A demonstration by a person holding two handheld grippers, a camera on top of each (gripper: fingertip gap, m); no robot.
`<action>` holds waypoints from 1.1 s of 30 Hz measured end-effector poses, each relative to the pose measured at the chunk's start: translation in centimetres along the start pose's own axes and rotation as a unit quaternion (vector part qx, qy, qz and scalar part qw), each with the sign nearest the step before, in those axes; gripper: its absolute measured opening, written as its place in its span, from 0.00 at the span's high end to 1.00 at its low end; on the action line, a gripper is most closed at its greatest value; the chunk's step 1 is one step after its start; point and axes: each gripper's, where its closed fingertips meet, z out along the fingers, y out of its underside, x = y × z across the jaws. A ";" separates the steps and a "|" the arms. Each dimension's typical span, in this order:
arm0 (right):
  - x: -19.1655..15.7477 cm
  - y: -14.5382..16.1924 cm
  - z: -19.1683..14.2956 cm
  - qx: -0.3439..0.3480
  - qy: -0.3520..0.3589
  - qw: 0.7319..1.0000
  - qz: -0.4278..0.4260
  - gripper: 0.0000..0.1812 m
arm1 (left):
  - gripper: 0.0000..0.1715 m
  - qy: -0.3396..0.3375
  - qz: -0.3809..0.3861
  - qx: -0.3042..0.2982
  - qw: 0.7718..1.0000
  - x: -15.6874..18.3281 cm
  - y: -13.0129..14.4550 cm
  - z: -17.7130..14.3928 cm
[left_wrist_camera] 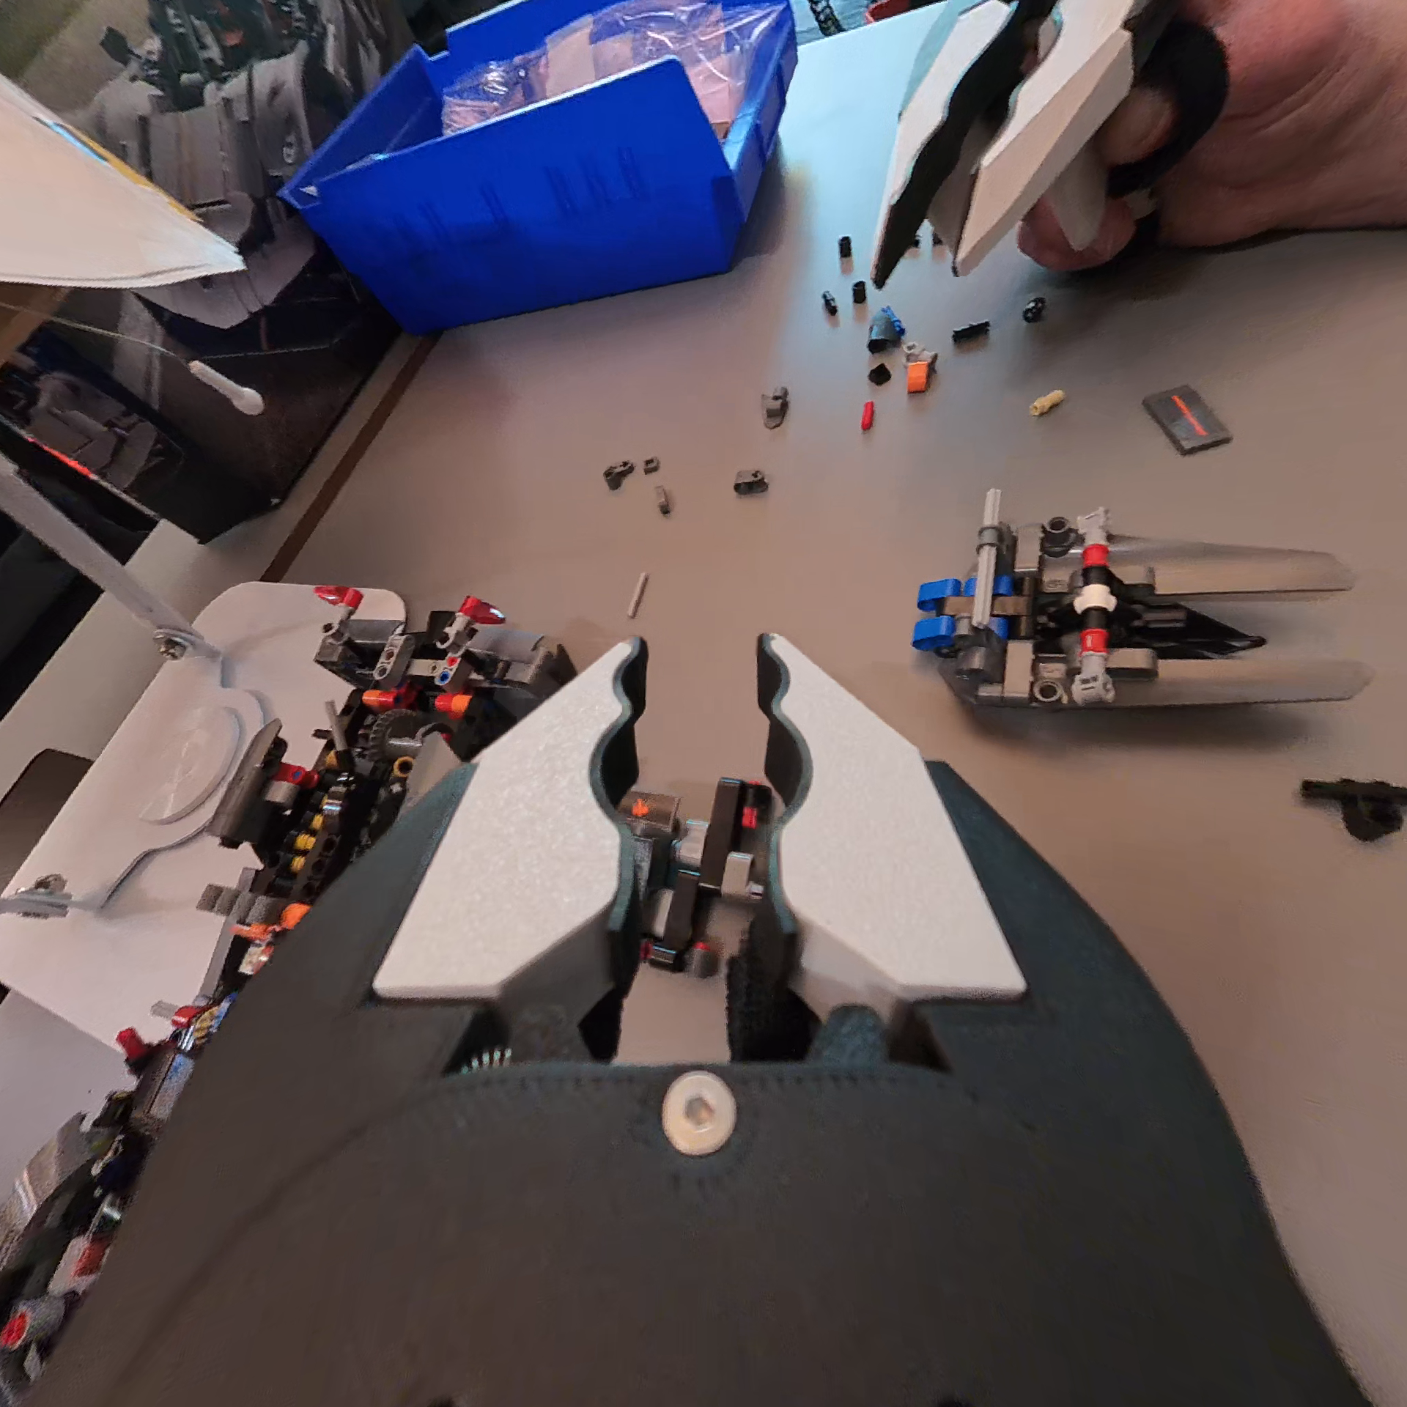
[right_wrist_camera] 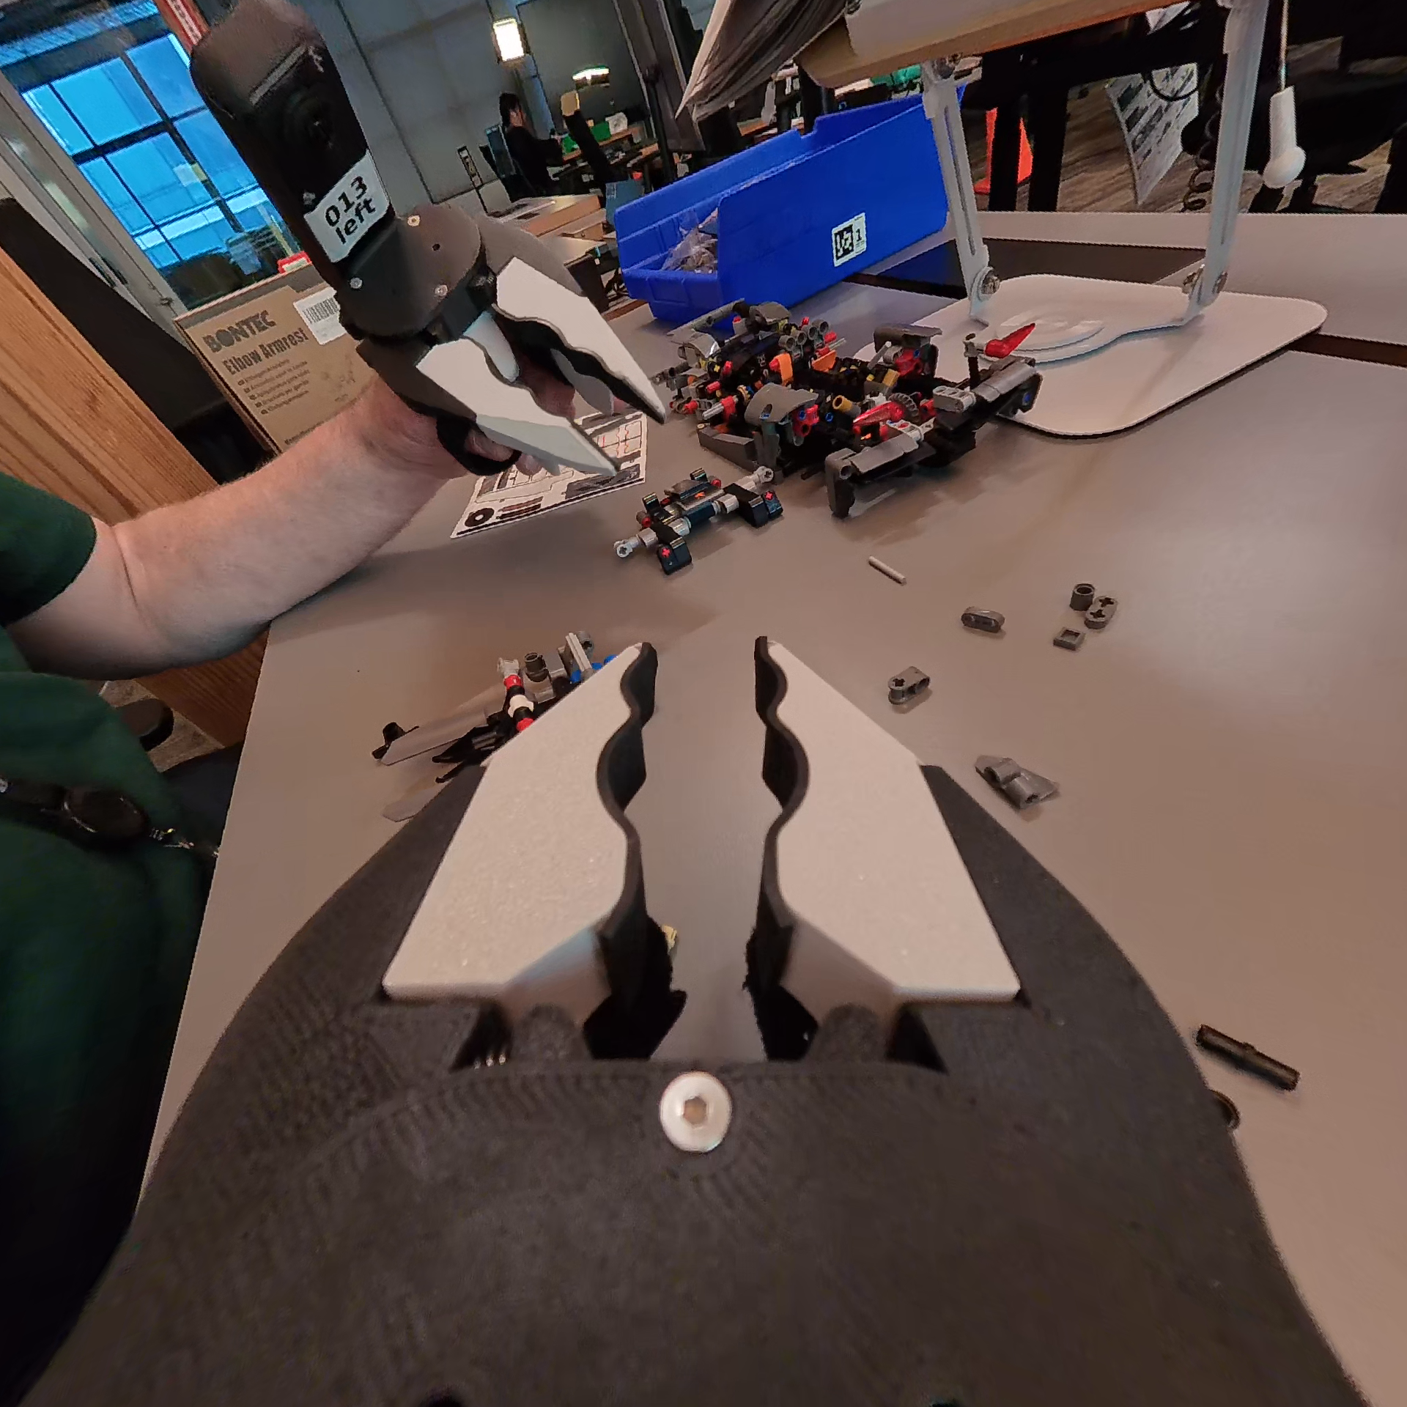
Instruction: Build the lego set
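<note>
The lego set lay in several parts across a grey table (left_wrist_camera: 495,472) (right_wrist_camera: 1142,533). Its largest part, a dense black and grey chassis (left_wrist_camera: 381,731) (right_wrist_camera: 837,403) studded with red, orange and yellow pins, sat at the left in the left wrist view, touching the white base of a stand (left_wrist_camera: 91,799) (right_wrist_camera: 1218,327). A small black and grey subassembly (left_wrist_camera: 700,875) (right_wrist_camera: 700,510) lay on the table just beside the chassis. In the left wrist view it showed through the gap between the fingers. A third part, a pointed subassembly with blue connectors (left_wrist_camera: 1066,624) (right_wrist_camera: 518,700) and long grey blades, lay well apart to the right in that view.

The left gripper (left_wrist_camera: 700,655) (right_wrist_camera: 636,441) was released and held nothing. It hung in the air over a sticker sheet (right_wrist_camera: 556,487), its tips near the small subassembly but clear of it. The right gripper (right_wrist_camera: 704,655) (left_wrist_camera: 921,270) was also released and empty, with bare table showing through the gap between its fingers. In the left wrist view its tips pointed down just above a scatter of loose pieces (left_wrist_camera: 898,342) at the far right: black pins, an orange part and a blue one.

Among the other loose parts were a thin grey axle (left_wrist_camera: 638,594) (right_wrist_camera: 885,569), a tan pin (left_wrist_camera: 1047,402) and a dark tile with a red stripe (left_wrist_camera: 1186,419). A blue bin (left_wrist_camera: 533,213) (right_wrist_camera: 799,213) holding plastic bags stood at the far edge of the table.
</note>
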 end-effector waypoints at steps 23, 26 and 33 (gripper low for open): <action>-0.1 0.1 0.1 -0.005 -0.003 1.000 0.000 0.87 | 0.89 0.193 0.024 -0.081 0.977 8.9 1.6 3.5; -0.1 0.1 0.1 -0.006 -0.003 1.000 -0.002 0.87 | 0.92 0.192 0.031 -0.082 0.977 9.0 1.5 3.6; -1.7 0.2 0.7 -0.014 -0.026 0.999 -0.026 0.89 | 0.93 0.185 0.044 -0.081 0.978 9.0 1.6 3.8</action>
